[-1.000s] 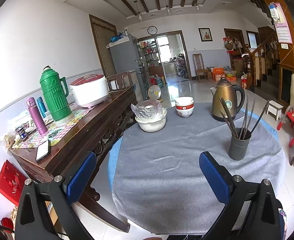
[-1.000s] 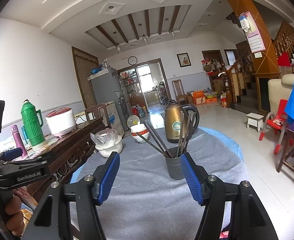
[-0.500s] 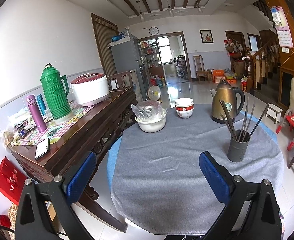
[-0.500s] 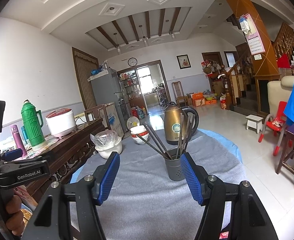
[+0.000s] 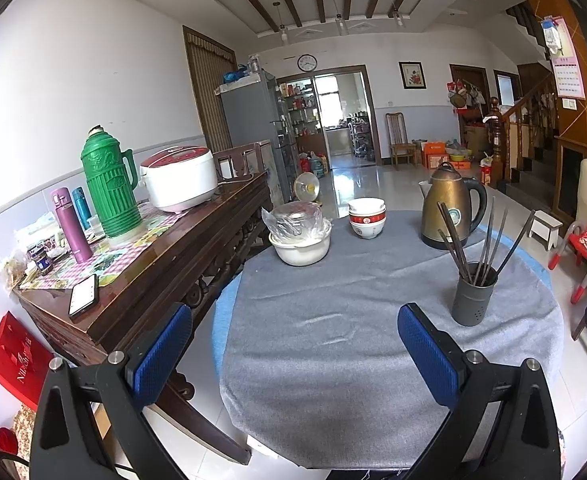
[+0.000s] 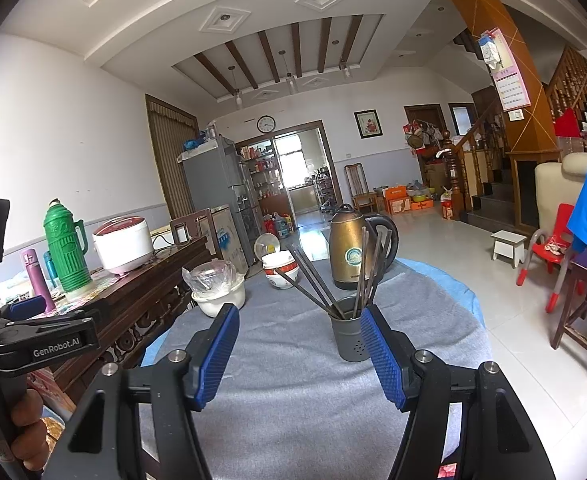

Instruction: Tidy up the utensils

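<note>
1. A round table (image 5: 333, 344) is covered by a grey cloth.
2. The left gripper (image 5: 293, 344) and the right gripper (image 6: 299, 344) are both held spread, empty.
3. Chopsticks (image 6: 367, 272) are stood in a grey holder (image 6: 349, 340) near the table's right edge, before a kettle (image 6: 349, 248).

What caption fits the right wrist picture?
Open right gripper faces a grey holder of dark chopsticks on the round table.

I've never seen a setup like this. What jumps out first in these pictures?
A dark grey cup bristling with long dark chopsticks stands on the round grey-clothed table, in front of a brass-coloured kettle. Blue-padded tongs gape open in the foreground. A bright green thermos towers on the wooden sideboard, left.
</note>
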`<state>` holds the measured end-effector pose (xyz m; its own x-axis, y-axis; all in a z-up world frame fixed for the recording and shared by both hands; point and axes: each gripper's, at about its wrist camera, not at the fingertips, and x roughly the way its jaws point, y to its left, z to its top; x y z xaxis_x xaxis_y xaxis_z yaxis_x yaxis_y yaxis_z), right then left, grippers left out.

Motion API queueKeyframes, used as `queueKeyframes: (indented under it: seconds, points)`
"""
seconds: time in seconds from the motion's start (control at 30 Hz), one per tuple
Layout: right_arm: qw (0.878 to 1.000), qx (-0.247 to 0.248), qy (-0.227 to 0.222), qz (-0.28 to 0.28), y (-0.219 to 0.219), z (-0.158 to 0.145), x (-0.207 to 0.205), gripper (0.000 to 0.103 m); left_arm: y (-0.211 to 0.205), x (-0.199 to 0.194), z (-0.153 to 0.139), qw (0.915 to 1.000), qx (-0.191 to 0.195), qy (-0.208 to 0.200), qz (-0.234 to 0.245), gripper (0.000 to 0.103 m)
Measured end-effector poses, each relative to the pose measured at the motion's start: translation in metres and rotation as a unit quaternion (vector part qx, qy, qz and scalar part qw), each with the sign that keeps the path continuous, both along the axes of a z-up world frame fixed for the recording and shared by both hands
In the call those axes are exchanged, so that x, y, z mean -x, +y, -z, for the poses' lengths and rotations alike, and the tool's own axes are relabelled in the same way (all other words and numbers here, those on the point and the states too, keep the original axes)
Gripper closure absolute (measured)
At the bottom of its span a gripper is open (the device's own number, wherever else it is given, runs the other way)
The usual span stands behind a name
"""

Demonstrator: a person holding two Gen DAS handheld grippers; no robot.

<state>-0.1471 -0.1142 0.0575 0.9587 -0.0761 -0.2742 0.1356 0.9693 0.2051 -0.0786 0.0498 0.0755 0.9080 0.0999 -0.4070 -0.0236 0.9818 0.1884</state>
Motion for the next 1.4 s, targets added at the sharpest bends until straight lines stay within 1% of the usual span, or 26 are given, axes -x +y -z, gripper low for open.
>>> queueKeyframes:
  seconds: [1.4]
  points:
    - [1.0,0.001,-0.001,-0.002,0.0003,-0.0019,0.0018,0.036,0.001,-0.0002,0.0006,1.0,0.001,0.003,0.009,0.001]
